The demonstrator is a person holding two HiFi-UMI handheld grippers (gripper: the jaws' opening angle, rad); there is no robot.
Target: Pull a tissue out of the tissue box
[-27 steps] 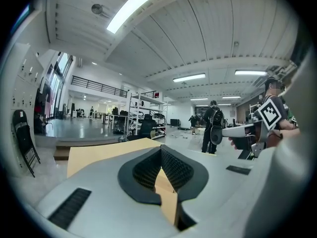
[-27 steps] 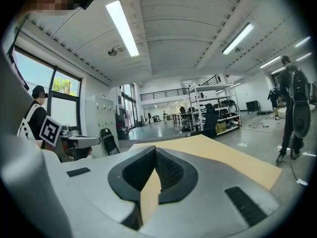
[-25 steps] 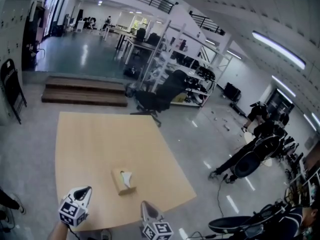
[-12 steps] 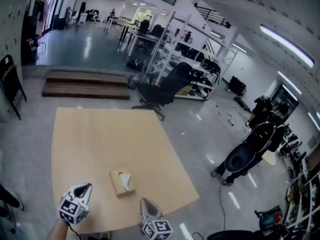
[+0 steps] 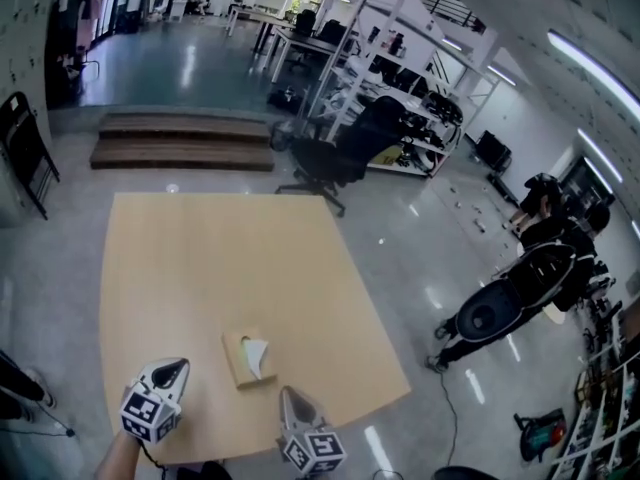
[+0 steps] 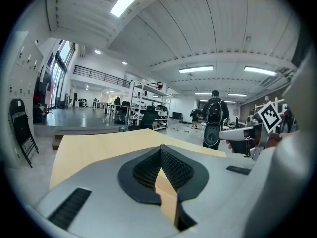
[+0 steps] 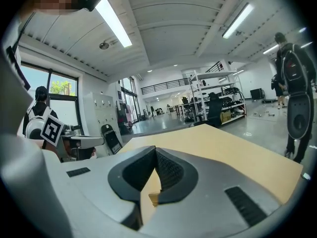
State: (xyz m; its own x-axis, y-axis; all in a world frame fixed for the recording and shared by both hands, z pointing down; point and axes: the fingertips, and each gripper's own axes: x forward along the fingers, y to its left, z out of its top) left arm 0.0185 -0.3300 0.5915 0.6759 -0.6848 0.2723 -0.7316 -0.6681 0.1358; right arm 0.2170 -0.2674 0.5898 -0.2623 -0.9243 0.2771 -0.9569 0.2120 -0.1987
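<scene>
At the near edge of the worktop (image 5: 220, 258), the left tongs (image 6: 161, 148) and the right tongs (image 7: 155, 150) are both clenched on nothing. Their tips are pressed together in their own views, which look out over bare tan wood and catch each other's marker cube at the side. Only the head view shows the tissue box (image 5: 245, 360), lying flat just beyond and between the two tongs, apart from both, with a white tissue (image 5: 258, 352) standing out of its top; the right gripper view gives just a small tan corner under its tips.
</scene>
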